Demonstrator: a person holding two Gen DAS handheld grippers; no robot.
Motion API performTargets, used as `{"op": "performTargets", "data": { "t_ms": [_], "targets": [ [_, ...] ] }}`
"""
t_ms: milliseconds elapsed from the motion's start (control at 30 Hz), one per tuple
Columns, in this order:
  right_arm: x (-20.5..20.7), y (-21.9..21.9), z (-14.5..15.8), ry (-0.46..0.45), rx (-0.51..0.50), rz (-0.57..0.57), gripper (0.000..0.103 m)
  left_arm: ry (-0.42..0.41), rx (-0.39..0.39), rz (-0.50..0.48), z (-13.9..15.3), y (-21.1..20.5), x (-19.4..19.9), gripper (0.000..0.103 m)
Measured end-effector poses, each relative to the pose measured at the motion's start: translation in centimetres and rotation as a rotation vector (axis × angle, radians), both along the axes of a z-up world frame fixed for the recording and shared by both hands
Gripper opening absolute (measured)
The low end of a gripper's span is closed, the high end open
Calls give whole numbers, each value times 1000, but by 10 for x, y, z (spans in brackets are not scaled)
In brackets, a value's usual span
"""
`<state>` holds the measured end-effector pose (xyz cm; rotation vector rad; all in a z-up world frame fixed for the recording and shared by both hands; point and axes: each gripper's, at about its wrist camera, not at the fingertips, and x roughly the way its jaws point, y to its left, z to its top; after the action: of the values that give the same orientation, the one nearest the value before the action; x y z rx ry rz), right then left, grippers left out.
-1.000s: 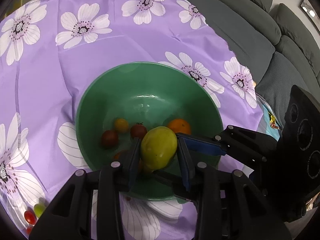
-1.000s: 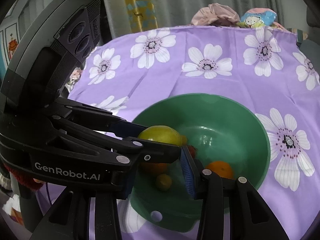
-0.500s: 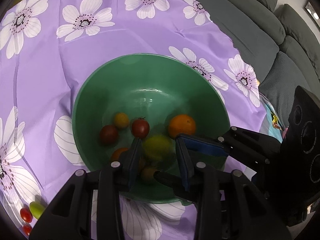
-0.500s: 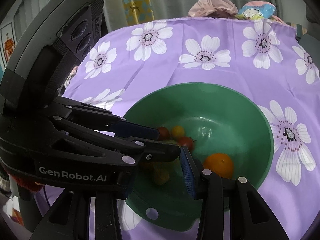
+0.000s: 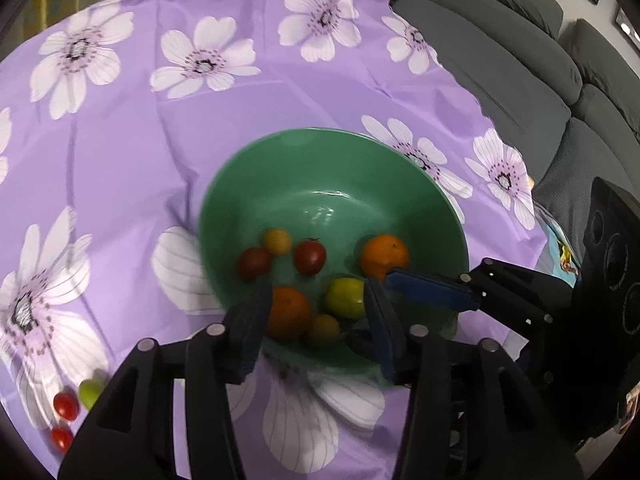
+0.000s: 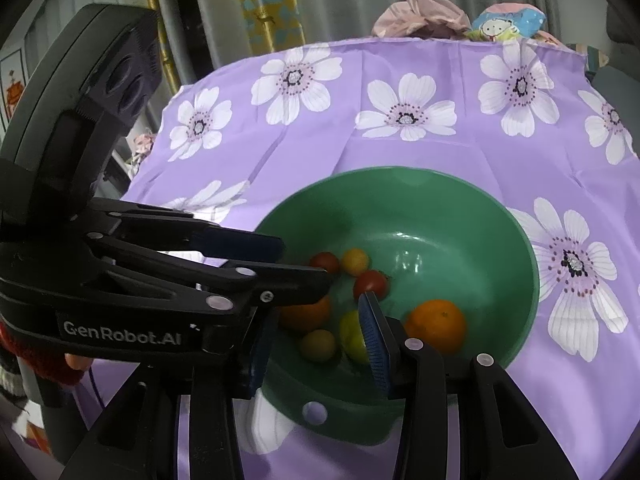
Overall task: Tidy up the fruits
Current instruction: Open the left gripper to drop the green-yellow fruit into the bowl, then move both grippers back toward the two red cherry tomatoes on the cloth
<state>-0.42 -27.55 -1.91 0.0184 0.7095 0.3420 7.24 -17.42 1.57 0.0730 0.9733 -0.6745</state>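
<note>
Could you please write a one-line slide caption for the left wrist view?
Left gripper opening empty above the green bowl of tomatoes, oranges and a lemon.

Bowl [image 5: 280, 168] on tablecloth [image 5: 140, 128], lemon [image 5: 345, 297], two oranges [image 5: 385, 255] and small tomatoes [image 5: 309, 256] inside bowl, three loose tomatoes [image 5: 66, 406] on cloth left of bowl, sofa [image 5: 520, 60] right of table.

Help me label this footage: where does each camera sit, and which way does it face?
Left wrist: on the left gripper, looking down into the green bowl; its own opening jaws show empty, and the right gripper enters from the right.
Right wrist: on the right gripper, looking down across the bowl; the left gripper crosses from the left.
Shared: bowl, fruit, purple floral cloth.
</note>
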Motion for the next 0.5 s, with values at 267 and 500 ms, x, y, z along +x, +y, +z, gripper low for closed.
{"op": "performTargets", "data": {
  "t_ms": [267,500],
  "targets": [
    [-14,10,2,-4,-23,32,46,-25,5,122,1,45,-22,59],
    [-27,26,6,-9,-48,87,47,23,-6,172,-15,86,-48,60]
  ]
}}
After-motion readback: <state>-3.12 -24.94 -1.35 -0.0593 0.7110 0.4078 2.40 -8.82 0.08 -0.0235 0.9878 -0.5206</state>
